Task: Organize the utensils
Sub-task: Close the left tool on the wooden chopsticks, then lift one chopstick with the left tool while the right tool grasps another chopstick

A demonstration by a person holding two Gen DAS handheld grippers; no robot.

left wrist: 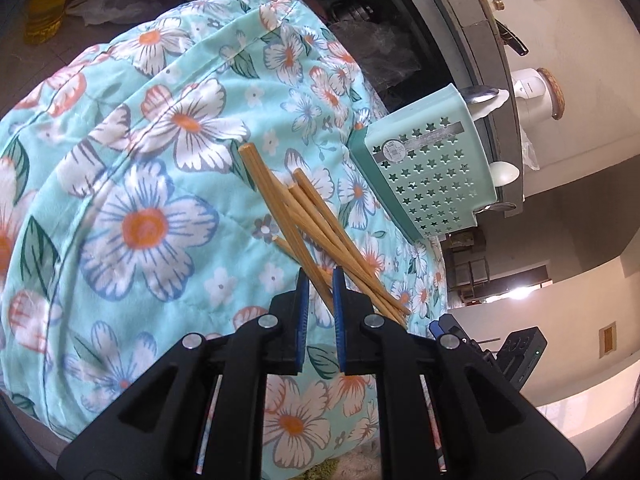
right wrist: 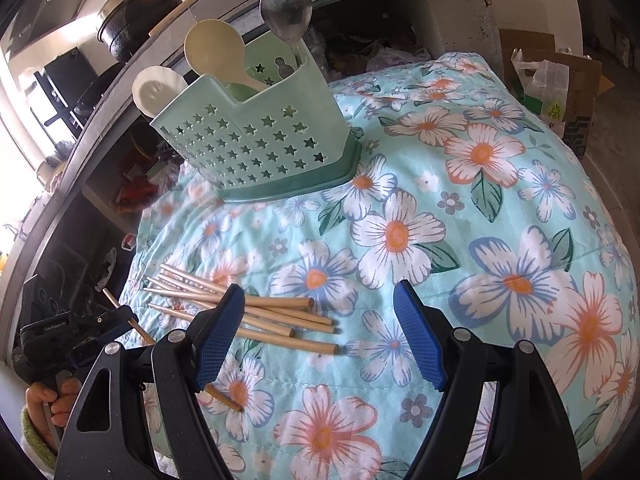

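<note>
My left gripper (left wrist: 320, 284) jaws pinch one tan wooden chopstick (left wrist: 280, 200) near its end; it may pivot and slip before the mint star-holed holder (left wrist: 432, 176). Right gripper (right wrist: 320, 328) jaws open, empty.

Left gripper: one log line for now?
left gripper: shut on chopstick | right gripper: open, empty | holder: three spoons

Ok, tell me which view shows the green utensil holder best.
The right wrist view: the utensil holder stands upright on the floral cloth, its open top and three spoons visible. The left wrist view shows the utensil holder tilted near the frame's right side, mostly its star-punched wall, with spoon bowls barely peeking out.
</note>
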